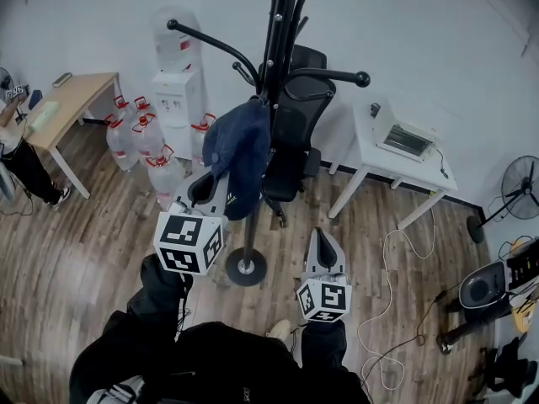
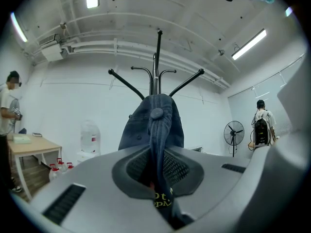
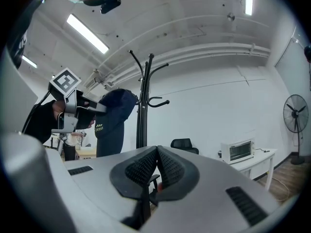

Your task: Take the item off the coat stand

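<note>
Cap (image 2: 154,123) edge hidden inside left tongs (image 2: 157,153)

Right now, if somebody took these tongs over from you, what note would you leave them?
Left tongs: shut on the lower edge of the dark blue cap.
Right tongs: shut, holding nothing, low beside the pole.
The cap hangs on the coat stand, in front of the office chair.
Done: cap gripped.
Left: lift it off the stand and bring it away.

Yellow print (image 2: 161,200) on the cap (image 2: 155,123), partly out of sight between the left tongs (image 2: 156,154)
</note>
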Action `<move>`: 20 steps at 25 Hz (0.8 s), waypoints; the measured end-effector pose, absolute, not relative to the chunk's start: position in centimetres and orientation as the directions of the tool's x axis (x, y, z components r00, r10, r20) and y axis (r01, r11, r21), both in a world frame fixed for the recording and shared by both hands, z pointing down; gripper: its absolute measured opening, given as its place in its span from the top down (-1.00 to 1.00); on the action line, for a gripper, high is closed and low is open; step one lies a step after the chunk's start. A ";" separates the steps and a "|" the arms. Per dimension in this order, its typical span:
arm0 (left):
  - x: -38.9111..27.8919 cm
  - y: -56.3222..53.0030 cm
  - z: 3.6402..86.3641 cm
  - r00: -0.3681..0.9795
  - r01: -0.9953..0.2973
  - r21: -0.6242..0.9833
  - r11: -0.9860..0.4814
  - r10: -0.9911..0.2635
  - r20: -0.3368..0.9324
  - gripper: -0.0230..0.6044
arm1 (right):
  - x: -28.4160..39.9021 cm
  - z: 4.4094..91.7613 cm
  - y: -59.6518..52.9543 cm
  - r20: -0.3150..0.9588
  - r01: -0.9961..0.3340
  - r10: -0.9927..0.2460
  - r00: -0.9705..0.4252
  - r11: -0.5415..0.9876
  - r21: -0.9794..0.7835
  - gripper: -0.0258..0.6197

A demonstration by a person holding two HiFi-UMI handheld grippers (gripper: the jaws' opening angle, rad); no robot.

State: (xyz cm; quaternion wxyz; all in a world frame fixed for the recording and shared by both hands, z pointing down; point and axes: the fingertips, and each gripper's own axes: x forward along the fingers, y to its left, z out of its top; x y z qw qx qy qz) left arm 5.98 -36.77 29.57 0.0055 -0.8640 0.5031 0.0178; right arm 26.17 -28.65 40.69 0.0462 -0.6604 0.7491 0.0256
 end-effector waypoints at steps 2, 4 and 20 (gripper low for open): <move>5.8 -36.4 28.4 0.492 -0.870 0.008 -0.494 -0.868 -0.062 0.82 | 26.2 40.5 -28.2 -0.107 -0.993 -0.987 -0.117 0.120 -0.021 0.87; 5.6 -35.9 27.4 0.492 -0.869 0.008 -0.494 -0.866 -0.087 0.82 | 26.3 40.4 -27.8 -0.111 -0.993 -0.988 -0.110 0.113 -0.023 0.87; 1.9 -31.8 23.8 0.468 -0.881 -0.025 -0.473 -0.860 -0.203 0.82 | 24.5 40.1 -27.8 -0.121 -0.991 -0.984 -0.129 0.133 -0.028 0.87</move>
